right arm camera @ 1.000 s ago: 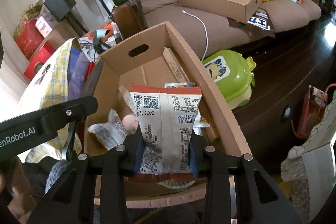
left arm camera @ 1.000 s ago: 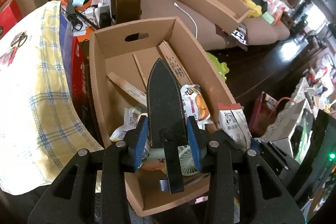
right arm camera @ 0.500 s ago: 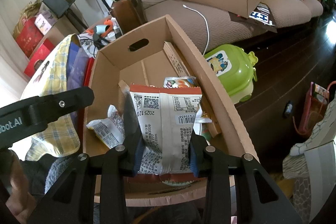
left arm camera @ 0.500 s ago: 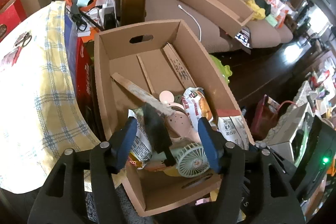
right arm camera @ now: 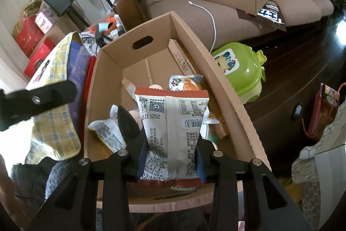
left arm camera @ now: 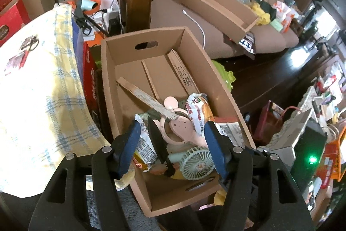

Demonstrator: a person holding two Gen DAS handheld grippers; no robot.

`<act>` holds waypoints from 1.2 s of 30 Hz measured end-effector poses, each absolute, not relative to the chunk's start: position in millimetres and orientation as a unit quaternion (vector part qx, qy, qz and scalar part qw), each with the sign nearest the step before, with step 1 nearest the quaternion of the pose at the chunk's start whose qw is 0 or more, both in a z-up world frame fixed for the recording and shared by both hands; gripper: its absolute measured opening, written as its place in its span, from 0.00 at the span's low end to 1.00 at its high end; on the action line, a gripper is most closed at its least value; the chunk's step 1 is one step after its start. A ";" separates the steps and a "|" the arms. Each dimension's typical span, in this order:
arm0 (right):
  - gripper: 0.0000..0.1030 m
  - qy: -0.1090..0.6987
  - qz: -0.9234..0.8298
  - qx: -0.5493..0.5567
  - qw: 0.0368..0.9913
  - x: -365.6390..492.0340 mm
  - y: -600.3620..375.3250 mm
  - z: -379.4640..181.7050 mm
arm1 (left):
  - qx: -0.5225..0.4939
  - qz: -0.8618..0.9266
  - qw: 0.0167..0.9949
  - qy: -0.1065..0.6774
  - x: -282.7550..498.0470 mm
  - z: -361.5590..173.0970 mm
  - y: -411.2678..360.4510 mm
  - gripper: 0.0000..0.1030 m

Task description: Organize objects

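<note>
Though partly hidden, snack packet (right arm camera: 173, 122) dated "2025 12"

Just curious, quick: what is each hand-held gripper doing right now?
Left hand-held gripper: open, holding nothing.
Right hand-held gripper: jaws opening, snack packet between its pads.

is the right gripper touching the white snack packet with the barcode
Touching. In the right wrist view both blue pads of the right gripper press against the sides of the white snack packet, though the jaws are beginning to open, with the packet between them above the cardboard box.
</note>
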State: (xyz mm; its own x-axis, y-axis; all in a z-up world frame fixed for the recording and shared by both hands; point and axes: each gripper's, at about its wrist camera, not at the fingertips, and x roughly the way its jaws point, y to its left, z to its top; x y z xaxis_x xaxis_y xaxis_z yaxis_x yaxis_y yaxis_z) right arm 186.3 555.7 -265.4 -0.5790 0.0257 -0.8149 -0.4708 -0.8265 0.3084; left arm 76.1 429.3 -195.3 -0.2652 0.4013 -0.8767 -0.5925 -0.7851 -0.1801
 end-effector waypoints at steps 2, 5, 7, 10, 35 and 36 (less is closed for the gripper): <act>0.38 0.258 0.847 -0.440 0.148 185.7 556.3 -268.4 | -0.514 0.792 0.316 0.090 74.3 -190.7 424.8 0.56; 0.42 0.263 0.843 -0.443 0.155 186.3 557.7 -270.5 | -0.502 0.802 0.308 0.097 71.8 -185.5 415.5 0.56; 0.45 0.266 0.844 -0.438 0.160 187.9 559.3 -269.3 | -0.500 0.808 0.296 0.100 67.4 -185.0 406.6 0.56; 0.52 0.266 0.846 -0.432 0.164 188.5 560.1 -266.7 | -0.508 0.812 0.278 0.076 57.9 -183.7 384.4 0.56; 0.49 0.264 0.841 -0.446 0.155 182.6 558.5 -275.5 | -0.445 0.880 0.052 -0.161 -47.9 -136.2 84.8 0.54; 0.46 0.262 0.838 -0.454 0.148 179.9 556.0 -278.9 | -0.441 0.882 0.044 -0.159 -49.3 -135.6 74.1 0.54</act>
